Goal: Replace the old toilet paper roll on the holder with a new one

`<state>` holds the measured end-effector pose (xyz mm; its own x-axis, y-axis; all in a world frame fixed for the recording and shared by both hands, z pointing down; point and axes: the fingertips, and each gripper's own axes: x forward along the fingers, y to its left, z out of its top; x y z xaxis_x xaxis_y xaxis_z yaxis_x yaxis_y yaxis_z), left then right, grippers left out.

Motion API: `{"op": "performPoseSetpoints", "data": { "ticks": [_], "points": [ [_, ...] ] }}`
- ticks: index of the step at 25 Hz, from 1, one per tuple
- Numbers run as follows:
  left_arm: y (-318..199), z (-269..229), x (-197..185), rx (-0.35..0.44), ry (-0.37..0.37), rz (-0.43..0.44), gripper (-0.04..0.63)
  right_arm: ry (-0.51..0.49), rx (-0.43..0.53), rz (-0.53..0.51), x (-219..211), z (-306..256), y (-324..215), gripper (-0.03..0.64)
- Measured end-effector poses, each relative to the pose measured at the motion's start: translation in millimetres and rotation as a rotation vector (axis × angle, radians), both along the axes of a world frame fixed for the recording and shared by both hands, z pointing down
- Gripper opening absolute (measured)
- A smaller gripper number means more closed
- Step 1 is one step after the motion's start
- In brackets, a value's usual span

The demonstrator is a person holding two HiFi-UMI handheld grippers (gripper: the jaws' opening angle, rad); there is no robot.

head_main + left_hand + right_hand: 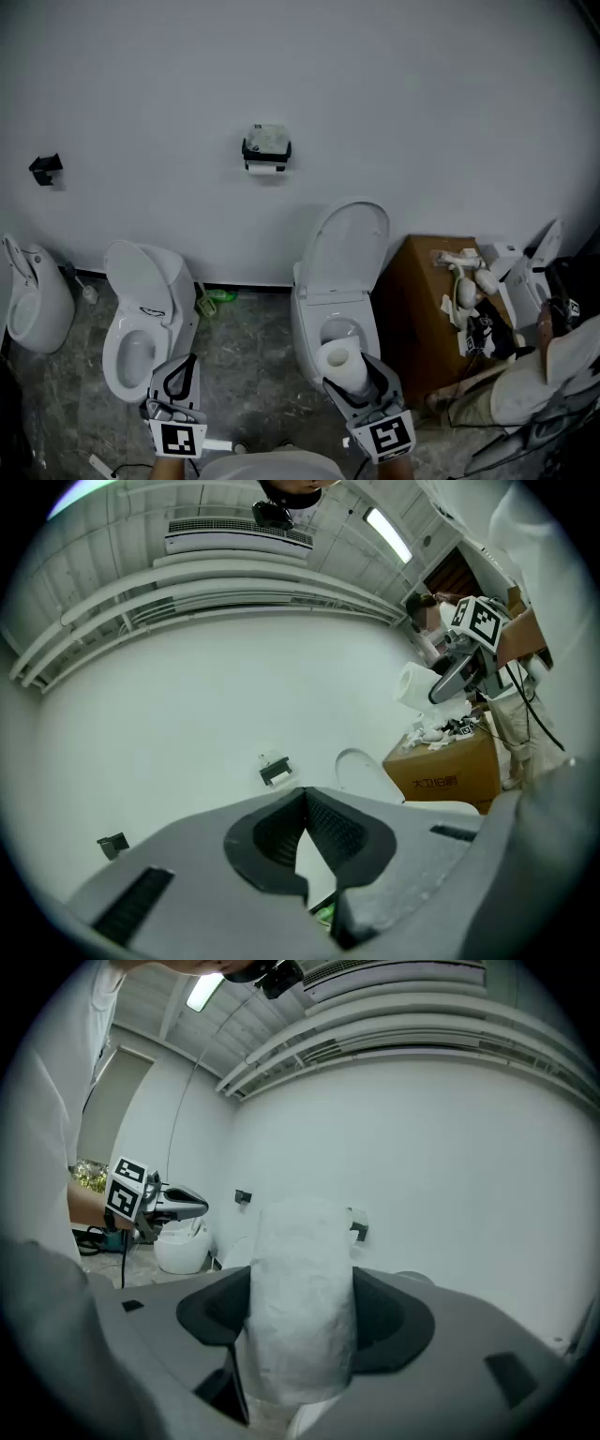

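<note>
A black paper holder point(267, 148) is fixed to the white wall, with a thin old roll point(265, 169) under its lid. It also shows small as the holder point(275, 771) in the left gripper view, and as the holder point(357, 1228) behind the roll in the right gripper view. My right gripper point(354, 375) is low in the head view, shut on a full white new roll point(343, 366), which stands upright. That new roll point(300, 1307) fills the gap of my right gripper point(302, 1288). My left gripper point(182, 370) is shut and empty; its pads meet in the left gripper point(305, 797) view.
Two white toilets stand below the wall with lids raised, the left toilet point(141, 319) and the right toilet point(342, 272). A cardboard box point(427, 309) with clutter on top stands at the right. Another white fixture point(28, 300) is far left, a black hook point(45, 169) on the wall.
</note>
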<state>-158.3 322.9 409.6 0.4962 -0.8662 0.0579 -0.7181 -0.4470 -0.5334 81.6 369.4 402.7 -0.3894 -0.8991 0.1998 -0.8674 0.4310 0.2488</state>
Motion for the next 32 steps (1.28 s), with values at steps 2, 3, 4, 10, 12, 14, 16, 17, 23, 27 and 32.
{"op": "performPoseSetpoints", "data": {
  "ticks": [2,3,4,10,12,14,16,17,23,27,32],
  "points": [
    [-2.2,0.3,1.1,-0.005,0.000,-0.001,0.007,0.001,-0.003,-0.002,1.0,0.7,-2.4,0.310],
    [-2.8,0.2,2.0,-0.006,0.000,-0.001,0.008,0.000,-0.004,-0.002,1.7,0.8,-3.2,0.310],
    [-3.2,0.2,3.0,-0.007,0.001,-0.002,0.006,-0.001,-0.004,-0.003,2.7,0.6,-3.7,0.310],
    [-5.0,0.7,8.4,-0.010,0.004,-0.008,0.008,-0.014,0.003,-0.014,8.6,0.3,-6.6,0.310],
    [-5.2,0.3,10.3,-0.005,-0.003,-0.013,0.008,-0.042,0.007,-0.014,11.5,-1.4,-6.6,0.310],
    [-4.7,-0.6,11.1,0.005,-0.006,-0.022,0.008,-0.057,0.003,-0.017,15.1,-0.4,-5.5,0.310],
    [-3.3,-0.9,13.0,0.007,-0.011,-0.029,0.008,-0.066,-0.001,-0.027,17.6,-0.6,-4.1,0.310],
    [-2.6,-1.0,14.6,0.007,-0.014,-0.031,0.008,-0.073,-0.001,-0.032,18.6,-1.6,-3.7,0.310],
    [2.2,-0.9,30.0,0.013,-0.034,-0.059,0.019,-0.084,-0.010,-0.055,37.3,4.6,0.0,0.310],
    [-1.7,-2.7,41.1,0.025,-0.048,-0.076,0.153,-0.079,-0.017,-0.060,56.1,11.8,-2.0,0.310],
    [-8.4,6.9,55.6,-0.028,-0.079,-0.070,0.327,-0.091,-0.015,-0.079,68.5,10.4,-1.6,0.311]
  ]
}}
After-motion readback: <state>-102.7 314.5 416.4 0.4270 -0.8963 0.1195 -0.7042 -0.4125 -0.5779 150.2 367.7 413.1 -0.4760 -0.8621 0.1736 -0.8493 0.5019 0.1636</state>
